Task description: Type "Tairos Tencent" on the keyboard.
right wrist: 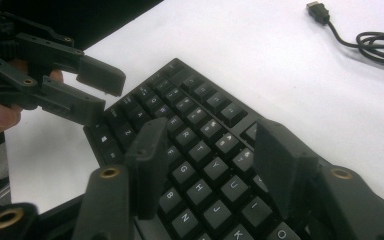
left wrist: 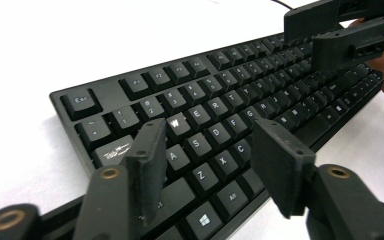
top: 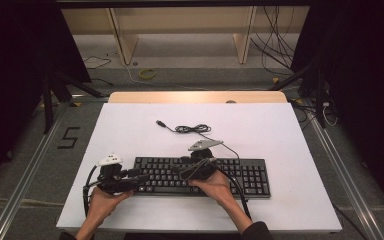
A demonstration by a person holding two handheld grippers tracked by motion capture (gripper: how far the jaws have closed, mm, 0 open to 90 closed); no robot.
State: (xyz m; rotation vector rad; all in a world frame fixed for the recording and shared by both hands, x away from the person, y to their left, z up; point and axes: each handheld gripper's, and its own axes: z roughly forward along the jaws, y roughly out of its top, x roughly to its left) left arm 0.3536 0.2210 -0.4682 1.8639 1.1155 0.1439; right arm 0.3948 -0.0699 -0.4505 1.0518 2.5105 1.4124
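Two grippers are over one black keyboard (top: 202, 176), which lies flat on the white table (top: 130, 130), parallel to the near edge and closer to that edge than the far one, roughly centred left to right. Our left gripper (top: 142, 177) sits at the keyboard's left end, jaws pointing right along the key rows; in the left gripper view (left wrist: 207, 165) the jaws stand well apart, nothing between them, spanning the keys around A, S, X and C. We can't tell whether the tips touch the keys. Our right gripper (top: 180, 170) is over the middle of the keyboard, jaws pointing left toward the other gripper; in the right gripper view (right wrist: 205, 160) its jaws are also spread wide, empty, hovering over the G, H, U letter area. Both grippers face each other, tips near but apart. Each hand wraps its gripper body from the near side: left hand (top: 102, 200), right hand (top: 215, 187). The keyboard's cable (top: 192, 129) runs from its far edge toward the middle of the table, bundled in a small coil, and its USB plug (top: 160, 123) lies loose on the table surface, unplugged.
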